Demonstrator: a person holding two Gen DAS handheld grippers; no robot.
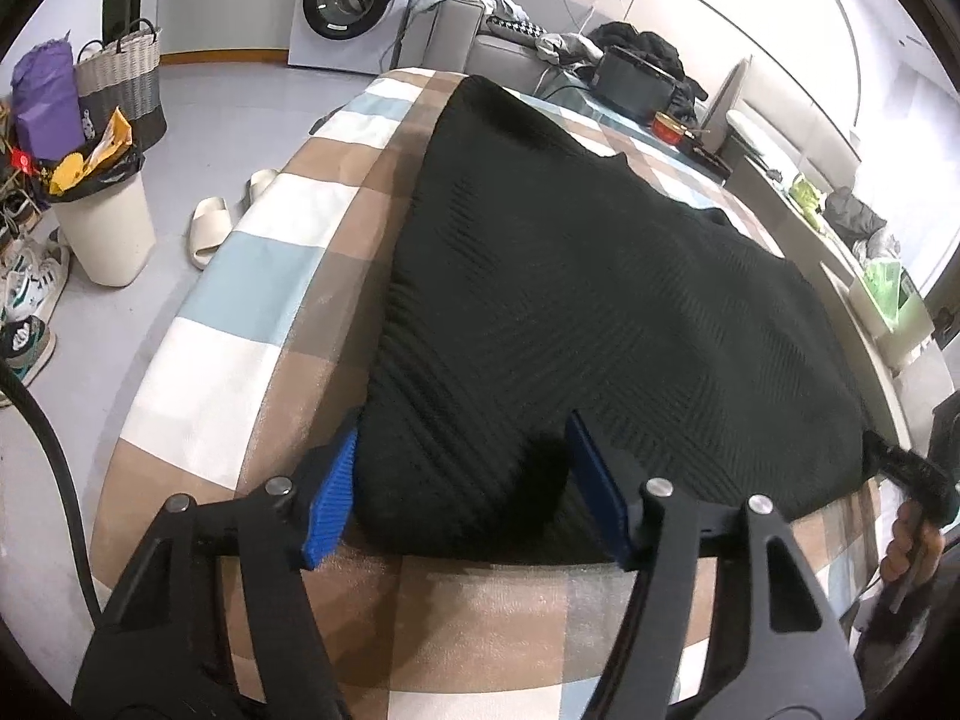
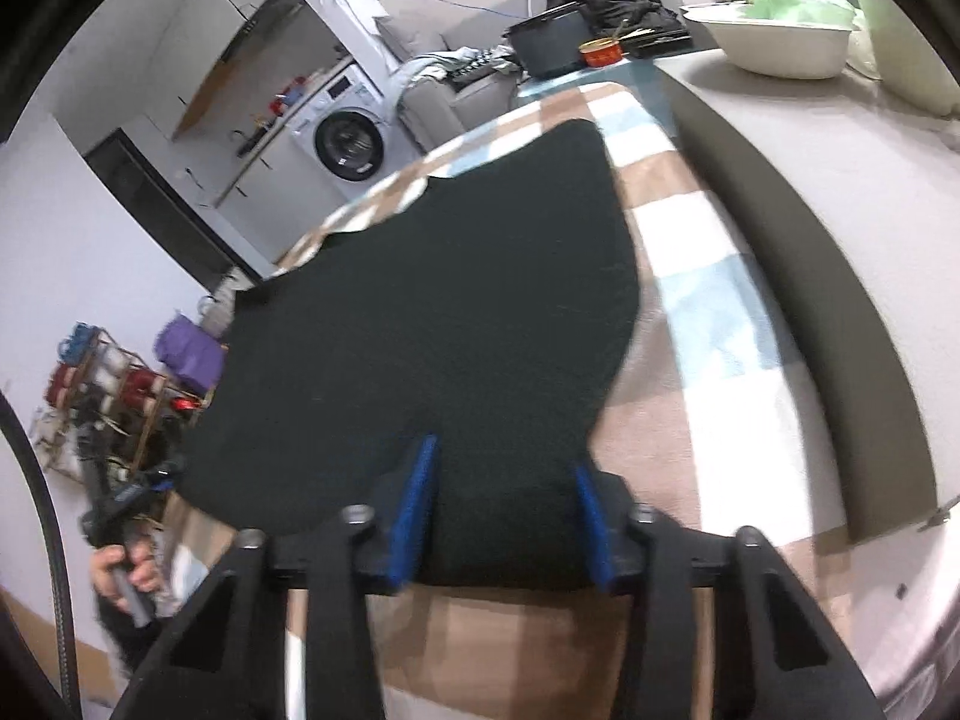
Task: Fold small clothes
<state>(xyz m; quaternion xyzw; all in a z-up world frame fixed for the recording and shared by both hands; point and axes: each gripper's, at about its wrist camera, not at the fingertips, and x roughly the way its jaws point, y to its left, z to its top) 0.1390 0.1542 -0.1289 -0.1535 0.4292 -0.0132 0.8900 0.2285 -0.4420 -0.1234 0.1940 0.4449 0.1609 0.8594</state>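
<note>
One black knit garment (image 1: 570, 276) is lying flat on the checkered cloth (image 1: 258, 300) covering the desk, near edge facing both claws. Left claw (image 1: 465, 495) sits at the near left corner with the hem bunched up between its blue pads (image 1: 330, 498), half spread; can't tell whether they're really biting yet. Right claw (image 2: 501, 507) is at the near right corner, narrower, with the fabric edge between its pads too, but that view's blurry so I can't tell there either. Nothing's actually on top of the garment. Far end of the desk has one black pot (image 1: 636, 84) and one red tin (image 1: 669, 126). Off to the side on the floor: one washing machine (image 1: 354, 0), one woven basket (image 1: 123, 81), one stuffed bin (image 1: 105, 222), two pale slippers (image 1: 210, 228), and a few sneakers (image 1: 30, 288).
</note>
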